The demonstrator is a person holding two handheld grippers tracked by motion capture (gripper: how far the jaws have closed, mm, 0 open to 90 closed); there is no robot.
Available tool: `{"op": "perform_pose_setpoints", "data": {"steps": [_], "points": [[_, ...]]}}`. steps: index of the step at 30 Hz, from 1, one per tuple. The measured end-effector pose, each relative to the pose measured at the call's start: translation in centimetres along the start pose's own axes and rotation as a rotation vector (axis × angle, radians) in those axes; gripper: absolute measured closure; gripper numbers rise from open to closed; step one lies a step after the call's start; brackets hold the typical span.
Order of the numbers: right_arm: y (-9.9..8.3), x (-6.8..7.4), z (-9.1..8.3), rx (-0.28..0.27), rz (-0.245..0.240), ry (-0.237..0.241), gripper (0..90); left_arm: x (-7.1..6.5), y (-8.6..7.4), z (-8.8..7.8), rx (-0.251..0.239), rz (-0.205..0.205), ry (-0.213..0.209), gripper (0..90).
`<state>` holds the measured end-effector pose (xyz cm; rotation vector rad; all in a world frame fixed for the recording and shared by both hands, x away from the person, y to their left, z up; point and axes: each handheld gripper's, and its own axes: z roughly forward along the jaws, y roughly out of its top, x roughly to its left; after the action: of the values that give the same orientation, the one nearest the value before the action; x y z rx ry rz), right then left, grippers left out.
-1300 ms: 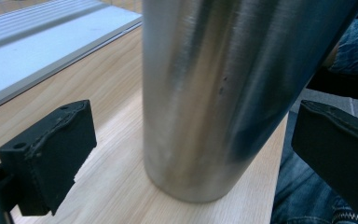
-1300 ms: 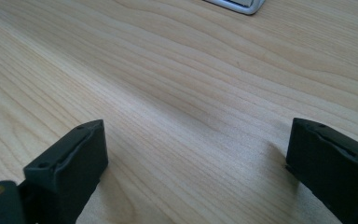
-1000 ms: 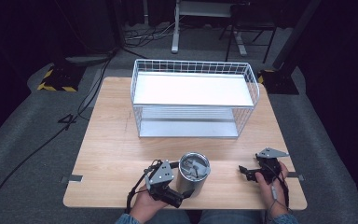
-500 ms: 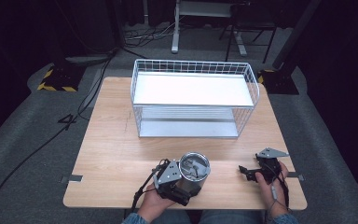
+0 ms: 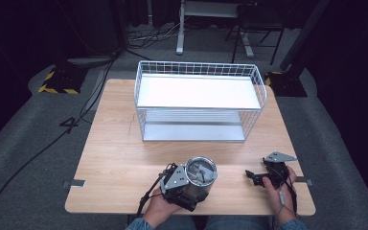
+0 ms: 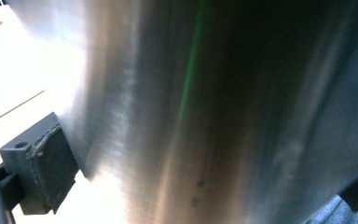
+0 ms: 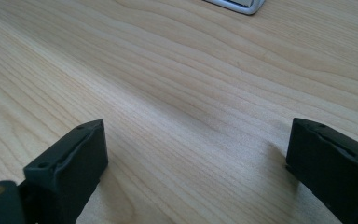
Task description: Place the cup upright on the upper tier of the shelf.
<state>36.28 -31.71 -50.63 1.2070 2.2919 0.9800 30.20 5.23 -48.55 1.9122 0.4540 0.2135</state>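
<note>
At the near edge of the wooden table (image 5: 120, 158), a steel tumbler (image 5: 200, 176) is clamped by the left gripper (image 5: 188, 188); in the left gripper view one padded jaw is pressed flat against the brushed metal wall (image 6: 223, 116), with the other jaw barely seen at the lower right corner. The tumbler is held tilted, its open mouth turned upward toward the high camera. Well apart to the right, the right gripper (image 5: 255, 177) is held low over the table near the front right edge, its jaws spread wide with nothing between them; bare wood grain is seen between the jaws in the right gripper view (image 7: 196, 154). An open stretch of tabletop lies beyond both grippers. Farther back, a white wire basket (image 5: 199, 103) stands on the table, and a corner of its base (image 7: 235, 4) is caught by the right gripper view.
</note>
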Motion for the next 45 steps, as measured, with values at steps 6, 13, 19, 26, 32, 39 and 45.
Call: {"op": "perform_pose_setpoints", "data": {"steps": [6,13,19,26,32,39,45], "points": [[0.0,0.0,0.0,0.000,0.000,0.000,5.7,-0.4,0.1,0.0,0.002,0.014,0.021,3.0],[0.0,0.0,0.0,0.000,0.000,0.000,5.7,-0.6,0.4,-0.3,0.022,0.038,0.040,3.6],[0.0,0.0,0.0,0.000,0.000,0.000,5.7,-0.8,0.9,-1.1,0.013,0.040,0.051,3.7],[0.0,0.0,0.0,0.002,0.001,-0.007,4.9,-0.3,2.0,-3.0,0.011,0.018,0.061,3.6],[0.0,0.1,0.1,0.016,0.035,-0.046,0.5,0.8,3.4,-5.7,-0.034,-0.041,0.084,3.6],[-0.1,0.4,0.0,0.015,0.052,-0.070,0.7,1.7,4.3,-7.4,-0.034,-0.061,0.126,3.6],[-0.1,0.4,0.0,0.014,0.053,-0.070,0.6,2.3,6.2,-8.7,-0.018,-0.058,0.151,3.6]]}}
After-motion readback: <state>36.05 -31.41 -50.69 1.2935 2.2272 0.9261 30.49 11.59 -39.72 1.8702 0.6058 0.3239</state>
